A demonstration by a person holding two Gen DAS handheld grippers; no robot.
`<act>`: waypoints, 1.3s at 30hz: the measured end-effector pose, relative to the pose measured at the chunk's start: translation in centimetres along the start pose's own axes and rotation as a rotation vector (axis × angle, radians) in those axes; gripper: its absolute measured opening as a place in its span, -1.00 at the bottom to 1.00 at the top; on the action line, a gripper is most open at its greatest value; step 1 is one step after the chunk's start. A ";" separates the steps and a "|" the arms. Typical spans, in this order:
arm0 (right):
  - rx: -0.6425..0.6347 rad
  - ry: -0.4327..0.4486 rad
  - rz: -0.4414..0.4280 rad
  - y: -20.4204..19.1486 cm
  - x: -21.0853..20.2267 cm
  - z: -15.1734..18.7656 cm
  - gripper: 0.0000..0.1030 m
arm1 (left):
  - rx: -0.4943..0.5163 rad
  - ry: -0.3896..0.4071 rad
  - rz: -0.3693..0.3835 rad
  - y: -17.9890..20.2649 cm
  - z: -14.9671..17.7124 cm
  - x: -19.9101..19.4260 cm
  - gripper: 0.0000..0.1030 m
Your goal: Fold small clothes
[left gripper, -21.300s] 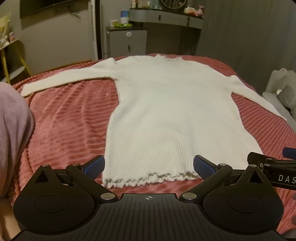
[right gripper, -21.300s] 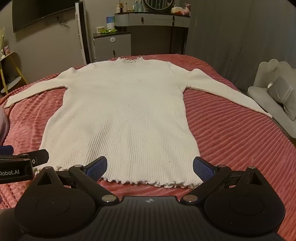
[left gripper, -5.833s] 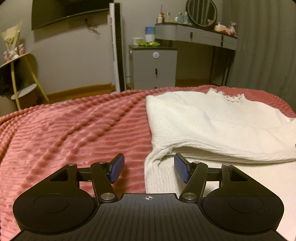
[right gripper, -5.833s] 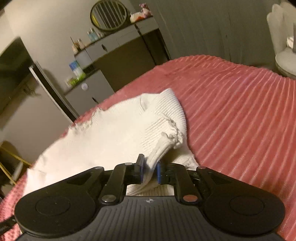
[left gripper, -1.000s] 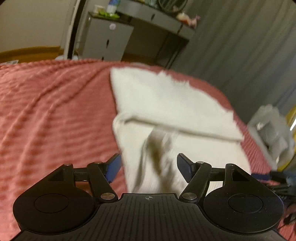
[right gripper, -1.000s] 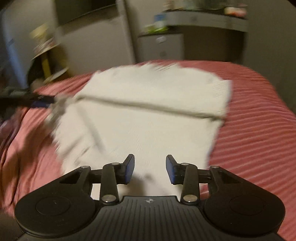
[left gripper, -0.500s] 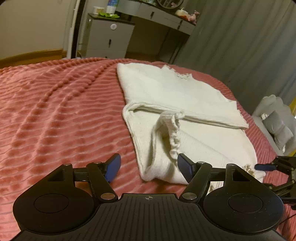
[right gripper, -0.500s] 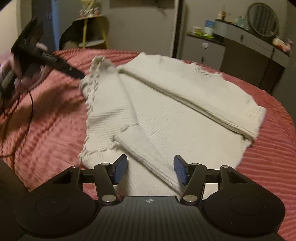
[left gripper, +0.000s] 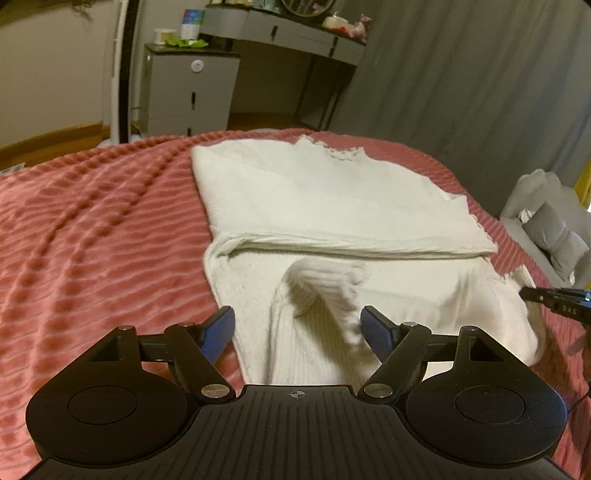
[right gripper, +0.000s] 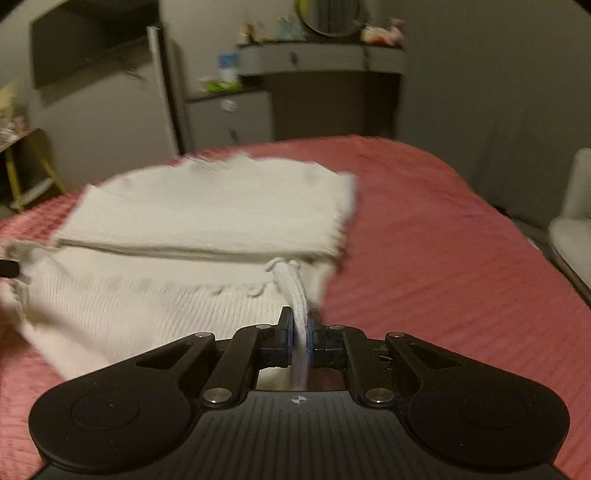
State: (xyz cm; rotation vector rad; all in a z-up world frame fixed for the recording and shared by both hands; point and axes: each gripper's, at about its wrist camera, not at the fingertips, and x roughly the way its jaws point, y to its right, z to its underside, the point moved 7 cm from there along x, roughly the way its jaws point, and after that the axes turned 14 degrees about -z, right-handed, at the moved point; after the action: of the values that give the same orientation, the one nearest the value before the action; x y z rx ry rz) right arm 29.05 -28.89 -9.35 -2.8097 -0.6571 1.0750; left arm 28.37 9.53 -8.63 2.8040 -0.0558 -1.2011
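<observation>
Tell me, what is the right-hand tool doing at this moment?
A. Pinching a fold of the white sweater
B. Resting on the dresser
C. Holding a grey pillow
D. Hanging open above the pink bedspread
A: the right tool has its two fingers shut on a strip of the white sweater.

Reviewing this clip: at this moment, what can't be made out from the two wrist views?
- Right wrist view: motion blur smears the white sweater, so its knit and collar edge are unreadable.
- Right gripper: its body hides how much fabric is pinched.
- Left wrist view: the left gripper body covers the sweater's near hem.
- Items on the dresser: too small to identify.
- Right gripper in the left view: cut off by the frame edge.
</observation>
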 end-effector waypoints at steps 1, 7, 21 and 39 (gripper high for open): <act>0.008 -0.007 -0.003 0.3 0.0 0.3 -0.86 | -0.002 -0.003 0.011 0.2 0.0 0.2 0.56; 0.099 0.000 -0.085 1.0 0.0 1.1 -0.69 | 0.047 -0.028 0.020 1.6 -0.3 1.8 0.56; 0.044 -0.028 -0.082 0.3 1.1 0.9 -0.79 | 0.219 -0.042 0.046 5.8 -1.8 5.4 -0.63; -0.081 0.240 0.002 -0.4 3.7 -12.8 -0.86 | -0.072 0.228 -0.190 -1.1 -12.6 3.2 -0.74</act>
State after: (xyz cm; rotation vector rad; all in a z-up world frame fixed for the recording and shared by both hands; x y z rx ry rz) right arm 39.64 -25.84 -1.89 -2.9418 -0.6864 0.7093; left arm 39.68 11.32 -2.38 2.9127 0.2696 -0.8848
